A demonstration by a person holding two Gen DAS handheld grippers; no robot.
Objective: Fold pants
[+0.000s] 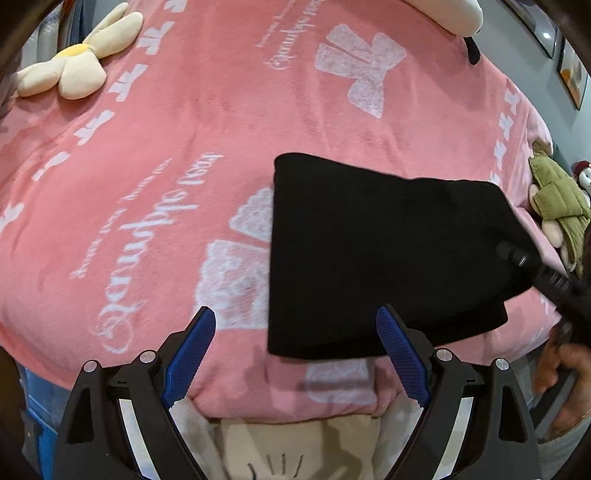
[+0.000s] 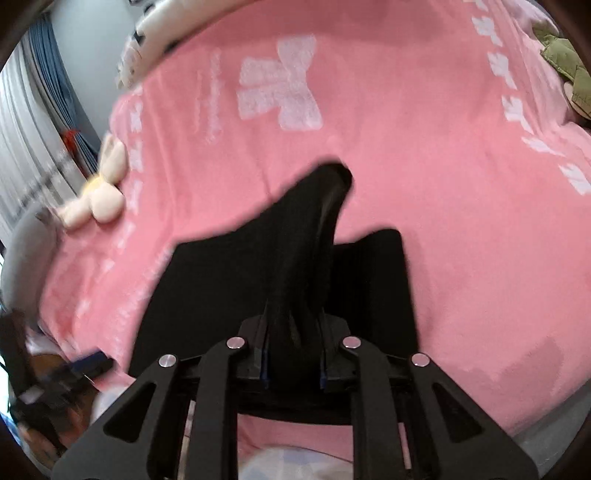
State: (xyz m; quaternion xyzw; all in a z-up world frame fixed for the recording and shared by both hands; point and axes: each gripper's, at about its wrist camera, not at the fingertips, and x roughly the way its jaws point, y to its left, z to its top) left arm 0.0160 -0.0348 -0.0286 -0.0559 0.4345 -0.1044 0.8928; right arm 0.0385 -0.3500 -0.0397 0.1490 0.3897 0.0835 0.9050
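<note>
The black pants [image 1: 369,258] lie folded on the pink blanket, right of centre in the left wrist view. My left gripper [image 1: 295,332] is open and empty, hovering just above the pants' near left corner. My right gripper [image 2: 293,354] is shut on a bunched fold of the pants [image 2: 306,258] and lifts it above the flat part, which spreads to both sides. The right gripper also shows at the right edge of the left wrist view [image 1: 546,280], at the pants' right end.
The pink blanket [image 1: 166,147] covers the bed. A cream flower plush [image 1: 74,70] lies at the far left. A toy in an olive jacket [image 1: 557,206] sits at the right edge. A white pillow [image 1: 454,14] is at the far side.
</note>
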